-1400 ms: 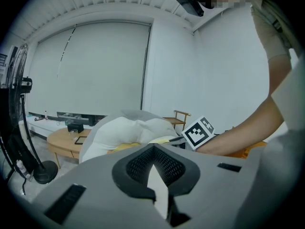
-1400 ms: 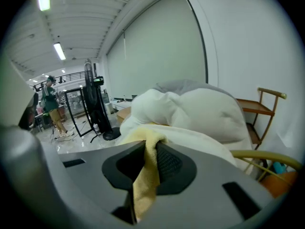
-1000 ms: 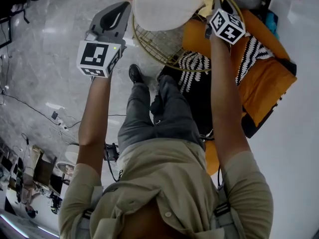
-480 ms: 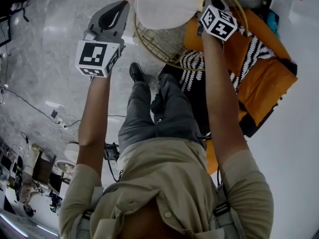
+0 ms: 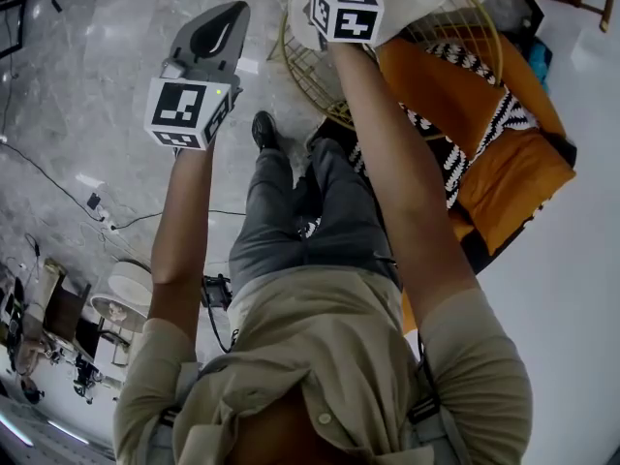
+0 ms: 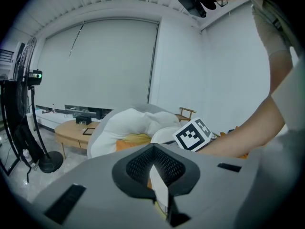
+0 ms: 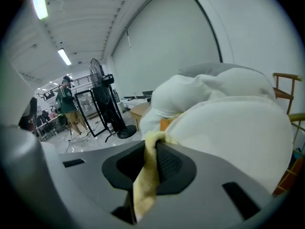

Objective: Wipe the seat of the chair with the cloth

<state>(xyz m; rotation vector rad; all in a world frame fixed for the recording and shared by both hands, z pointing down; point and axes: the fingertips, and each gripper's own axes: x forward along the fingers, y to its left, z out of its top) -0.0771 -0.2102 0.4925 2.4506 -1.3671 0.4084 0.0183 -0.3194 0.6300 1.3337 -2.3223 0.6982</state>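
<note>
- The person's right arm is stretching out nearly straight, holding the right claw (image 7: 147,165) over the chair (image 5: 481,29) by its white cushion (image 7: 233,132).
- The right claw is clamping the yellow cloth (image 7: 144,187); the cloth's long axis is running along the jaws, and its upper end is folding over at the tips, just beside the cushion.
- The left arm is also extending forward, holding the left claw (image 6: 159,182) over the floor (image 5: 87,114), apart from the chair, with its jaws pressing together on nothing.

Grey marble floor (image 5: 116,85) bears a wire-framed chair (image 5: 315,80), an orange cushion (image 5: 509,172) and a fan (image 6: 50,162).
</note>
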